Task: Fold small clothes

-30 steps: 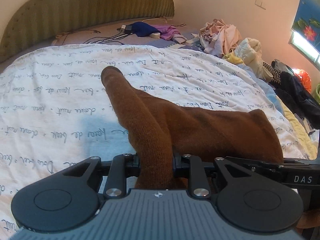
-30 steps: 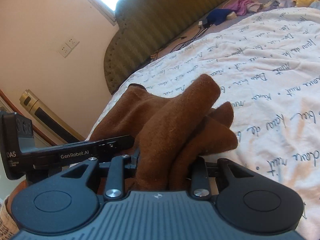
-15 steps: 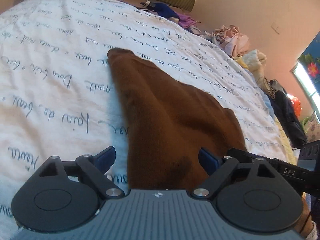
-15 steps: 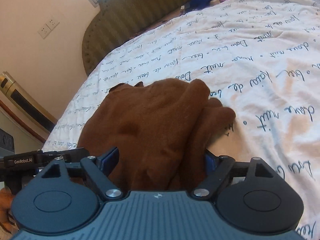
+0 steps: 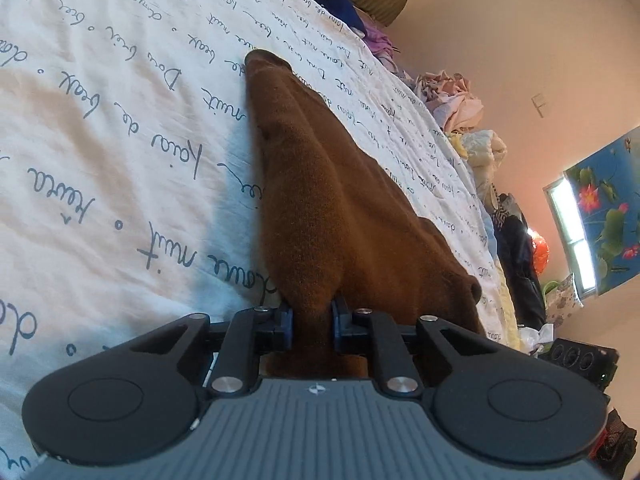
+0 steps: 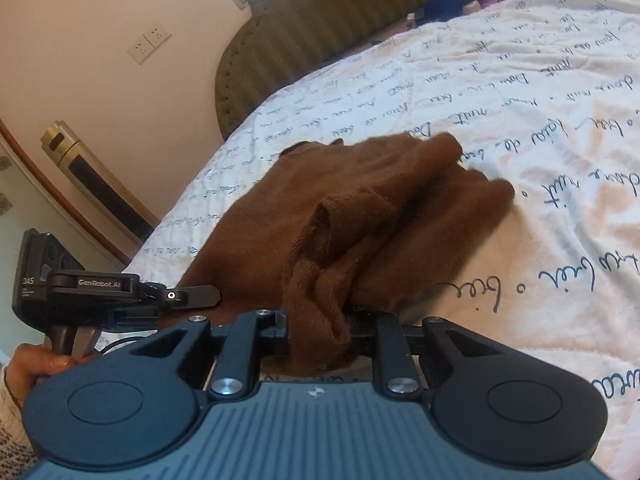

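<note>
A brown knitted garment lies on the white quilt with blue script, stretching away to a narrow end. My left gripper is closing on a bunched near edge of it, and the pads press the cloth. In the right wrist view the same brown garment lies in thick folds. My right gripper is closing on another gathered fold of its near edge, pads pressing the fabric. A hand holds the other gripper's handle at the left.
A pile of pale crumpled clothes and dark garments lie along the bed's right side. Blue and purple items sit near the green padded headboard. Wall sockets are on the left wall.
Both grippers let go of the brown garment, opened wide as it dropped flat on the quilt, then closed on its near edge again. Both moved lower, and the left one rolled.
</note>
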Tool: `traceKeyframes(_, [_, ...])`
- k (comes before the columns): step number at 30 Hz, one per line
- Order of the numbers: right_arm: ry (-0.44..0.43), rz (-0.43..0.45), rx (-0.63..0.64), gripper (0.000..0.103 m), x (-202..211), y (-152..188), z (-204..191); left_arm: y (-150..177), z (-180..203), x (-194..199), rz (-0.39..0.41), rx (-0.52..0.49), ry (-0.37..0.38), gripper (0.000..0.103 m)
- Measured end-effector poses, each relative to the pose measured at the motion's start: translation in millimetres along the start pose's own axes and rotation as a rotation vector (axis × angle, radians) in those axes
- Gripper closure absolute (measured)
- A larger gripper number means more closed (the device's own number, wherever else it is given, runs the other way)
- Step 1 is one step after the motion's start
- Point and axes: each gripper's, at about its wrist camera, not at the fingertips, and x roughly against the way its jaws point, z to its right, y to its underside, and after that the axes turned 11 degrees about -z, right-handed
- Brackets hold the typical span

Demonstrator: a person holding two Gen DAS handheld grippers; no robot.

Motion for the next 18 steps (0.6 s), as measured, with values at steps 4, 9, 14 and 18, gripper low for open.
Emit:
traceKeyframes(4, [0.078, -0.137, 0.035, 0.037, -54, -23, -34, 11, -17, -6, -0.018, 0.025, -0.077, 0.078])
traceKeyframes(9, [0.191, -0.09, 0.15, 0.036, -27, -18, -46, 13, 15, 40, 0.088, -0.132, -0.275, 0.035])
traceKeyframes(14, [0.328, 0.095, 0.31, 0.036, -43, -72, -80, -4, 77, 41, 0.217, -0.266, -0.261, 0.0])
traceKeyframes(18, [0.381, 0.057, 0.345, 0.084, -94, -108, -83, -18, 92, -21, 0.179, -0.253, -0.277, 0.001])
